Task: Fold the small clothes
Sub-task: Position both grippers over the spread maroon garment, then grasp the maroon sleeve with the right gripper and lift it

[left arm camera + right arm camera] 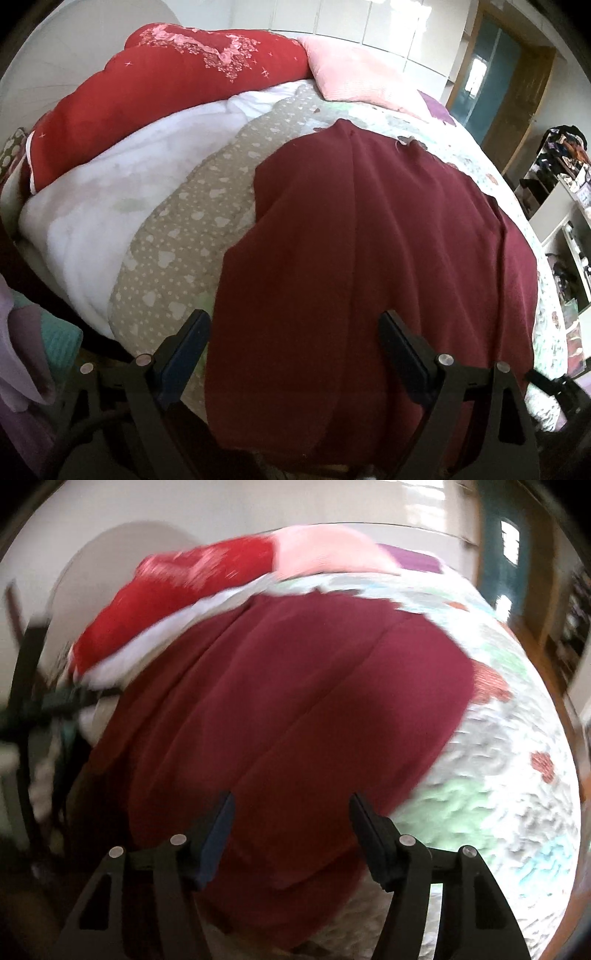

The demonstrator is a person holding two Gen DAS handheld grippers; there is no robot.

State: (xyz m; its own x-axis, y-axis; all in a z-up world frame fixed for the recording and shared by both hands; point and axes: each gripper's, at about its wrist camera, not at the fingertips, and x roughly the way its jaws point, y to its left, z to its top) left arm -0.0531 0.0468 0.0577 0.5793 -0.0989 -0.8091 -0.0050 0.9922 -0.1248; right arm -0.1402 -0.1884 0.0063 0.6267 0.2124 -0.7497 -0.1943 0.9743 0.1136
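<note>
Garment: dark maroon cloth (369,240) lying flat on patterned quilt (177,258), long seam running straight away from both tools. Left gripper (295,339) hovering at near-left edge, jaws wide, empty. Right gripper (291,823) likewise wide, sitting over near hem. Right-wrist view blurring.

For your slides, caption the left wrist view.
Open left gripper poised over a maroon garment spread on the bed.

Spread gripper (291,805) above maroon garment (295,701)
</note>
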